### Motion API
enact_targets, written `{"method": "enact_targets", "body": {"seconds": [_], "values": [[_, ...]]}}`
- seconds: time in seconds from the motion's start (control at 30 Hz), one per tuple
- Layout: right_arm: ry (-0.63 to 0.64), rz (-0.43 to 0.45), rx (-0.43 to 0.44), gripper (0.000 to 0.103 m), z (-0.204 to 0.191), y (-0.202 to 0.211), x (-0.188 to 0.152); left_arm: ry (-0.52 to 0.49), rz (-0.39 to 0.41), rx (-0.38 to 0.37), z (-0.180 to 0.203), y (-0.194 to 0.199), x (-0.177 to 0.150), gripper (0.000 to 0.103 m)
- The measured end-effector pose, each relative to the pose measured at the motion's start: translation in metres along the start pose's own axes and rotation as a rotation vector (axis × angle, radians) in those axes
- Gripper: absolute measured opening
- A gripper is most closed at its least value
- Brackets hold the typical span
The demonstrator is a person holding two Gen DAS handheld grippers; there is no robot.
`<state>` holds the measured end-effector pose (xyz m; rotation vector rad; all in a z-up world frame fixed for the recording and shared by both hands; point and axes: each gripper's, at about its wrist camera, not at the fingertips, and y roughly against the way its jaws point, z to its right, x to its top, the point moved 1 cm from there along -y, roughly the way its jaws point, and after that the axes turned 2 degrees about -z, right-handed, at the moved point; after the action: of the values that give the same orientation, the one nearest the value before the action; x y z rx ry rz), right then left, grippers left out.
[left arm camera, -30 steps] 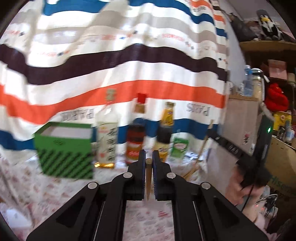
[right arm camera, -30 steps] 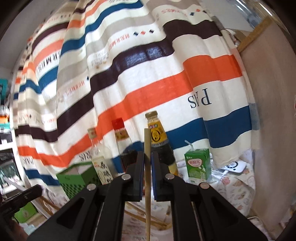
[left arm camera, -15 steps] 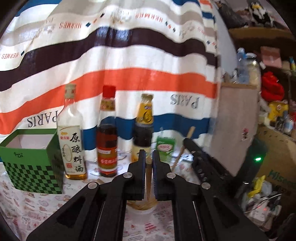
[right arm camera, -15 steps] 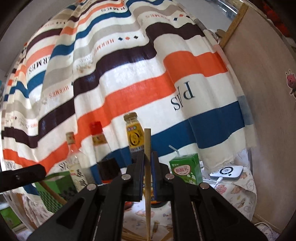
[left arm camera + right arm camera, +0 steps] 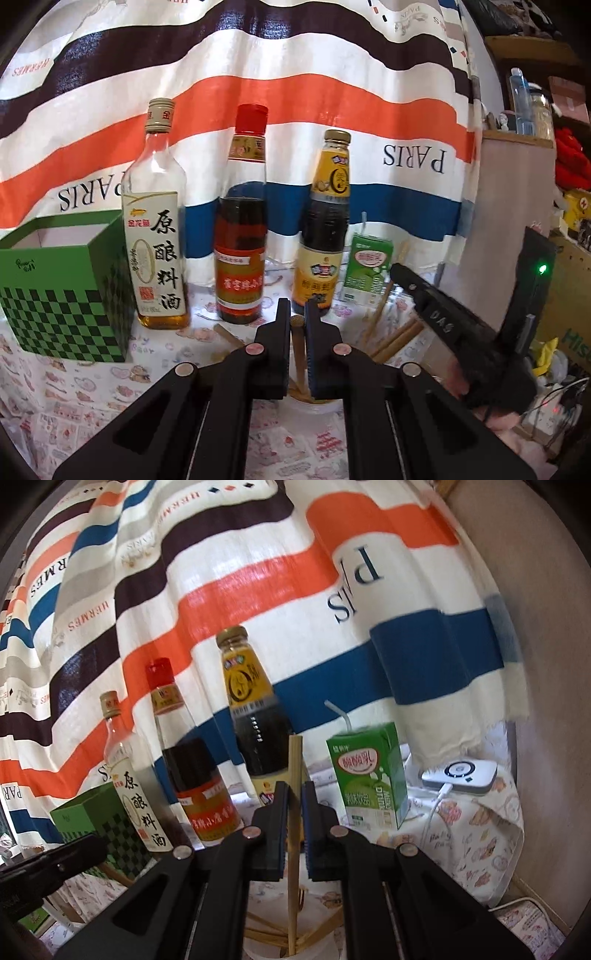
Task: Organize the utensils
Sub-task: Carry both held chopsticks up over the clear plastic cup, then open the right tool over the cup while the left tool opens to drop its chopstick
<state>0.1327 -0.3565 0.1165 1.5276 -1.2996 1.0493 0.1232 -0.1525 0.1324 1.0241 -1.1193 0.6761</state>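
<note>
Both grippers are clamped on chopsticks above the same white cup. From the left wrist view, the left gripper (image 5: 297, 325) has its jaws pressed together on a wooden chopstick (image 5: 297, 345) that stands nearly upright, its blunt top showing between the fingertips and its lower end reaching down into the white cup (image 5: 314, 406), whose rim is only partly visible under the jaws.

Going left to right along the patterned tablecloth (image 5: 74, 387) in that view: a green checked box (image 5: 62, 291) with its top open, a clear bottle with a gold cap (image 5: 157, 236), a red-capped bottle (image 5: 242, 229), a dark sauce bottle with a yellow label (image 5: 325, 229) and a small green drink carton (image 5: 367, 269). Loose chopsticks (image 5: 391, 339) lie on the cloth just right of the cup, and one more (image 5: 227, 334) lies near the foot of the red-capped bottle. Further right the right gripper (image 5: 443, 321) comes in as a dark bar, with a hand (image 5: 491, 413) behind it and cluttered shelves (image 5: 532, 122) beyond; the other camera shows none of that.

The right wrist view gives what the left one hides. Its own chopstick (image 5: 294, 812) is longer in the frame, pinched between shut jaws, its top above the fingertips and its tip down inside the cup (image 5: 291, 949) among several others leaning there. At the left edge the left gripper (image 5: 48, 860) shows dark. On the far right a white device with a cable (image 5: 460, 773) rests on the cloth beside the carton. A striped curtain (image 5: 258, 572) hangs behind everything.
</note>
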Motion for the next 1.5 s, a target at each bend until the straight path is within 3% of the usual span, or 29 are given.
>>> {"method": "enact_targets", "body": {"seconds": [0.2, 0.6, 0.87, 0.93, 1.0, 1.07, 1.13, 1.3, 1.37, 1.5], "values": [[0.0, -0.064, 0.029, 0.007, 0.001, -0.007, 0.002, 0.017, -0.009, 0.024, -0.007, -0.008, 0.0, 0.007], [0.026, -0.143, -0.034, 0.008, 0.009, -0.019, 0.004, -0.014, -0.087, 0.071, -0.001, -0.062, 0.026, 0.008], [0.004, -0.178, -0.044, 0.009, 0.021, -0.026, 0.007, -0.067, -0.066, 0.158, 0.005, -0.08, 0.021, 0.01], [0.002, -0.183, -0.044, 0.015, 0.022, -0.026, 0.007, -0.051, -0.08, 0.156, 0.001, -0.083, 0.02, 0.011], [0.007, -0.182, -0.042, 0.022, 0.02, -0.025, 0.007, -0.043, -0.082, 0.161, -0.002, -0.082, 0.018, 0.018], [0.03, -0.185, -0.039, 0.025, 0.016, -0.023, 0.008, -0.045, -0.067, 0.166, -0.004, -0.076, 0.017, 0.039], [0.041, -0.18, -0.034, 0.032, 0.013, -0.021, 0.009, -0.038, -0.043, 0.164, -0.008, -0.066, 0.018, 0.053], [0.067, -0.159, -0.002, 0.047, 0.0, -0.012, 0.011, -0.02, 0.012, 0.177, -0.018, -0.036, 0.021, 0.064], [0.089, -0.145, 0.01, 0.053, -0.009, -0.007, 0.012, -0.027, 0.032, 0.192, -0.022, -0.022, 0.018, 0.074], [0.117, -0.124, 0.03, 0.06, -0.026, 0.002, 0.011, -0.028, 0.048, 0.211, -0.034, 0.011, 0.007, 0.079]]}}
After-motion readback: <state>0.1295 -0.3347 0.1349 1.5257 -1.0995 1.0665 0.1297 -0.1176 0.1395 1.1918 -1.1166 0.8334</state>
